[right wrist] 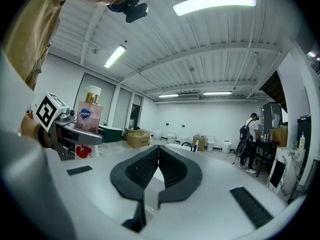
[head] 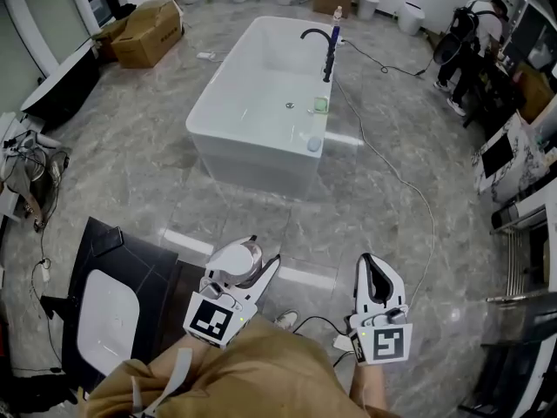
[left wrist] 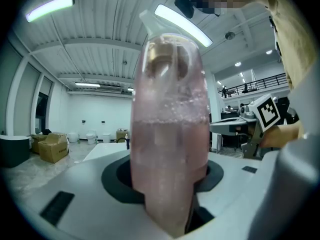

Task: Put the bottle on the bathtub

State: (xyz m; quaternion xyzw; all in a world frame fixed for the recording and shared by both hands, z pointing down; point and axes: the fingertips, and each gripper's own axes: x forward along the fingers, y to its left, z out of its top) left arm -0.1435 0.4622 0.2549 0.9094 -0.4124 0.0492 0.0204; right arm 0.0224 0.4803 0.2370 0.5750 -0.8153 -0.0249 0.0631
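The white bathtub (head: 261, 103) stands on the grey marble floor ahead of me, with a black tap (head: 325, 50) at its right rim. My left gripper (head: 252, 264) is shut on a clear bottle (head: 238, 259) of pink liquid, held low in front of my body. In the left gripper view the bottle (left wrist: 170, 134) fills the middle, upright between the jaws. My right gripper (head: 367, 261) is beside it, shut with nothing between its ribbed pads (right wrist: 142, 168). The right gripper view shows the bottle (right wrist: 89, 115) at far left and the bathtub (right wrist: 176, 146) far off.
A green item (head: 321, 104) and a round pale one (head: 313, 144) lie on the tub's right rim. A cable (head: 392, 168) runs across the floor right of the tub. Cardboard boxes (head: 148, 31) sit back left. A person (head: 468, 46) stands back right. A dark basin unit (head: 113, 299) is at my left.
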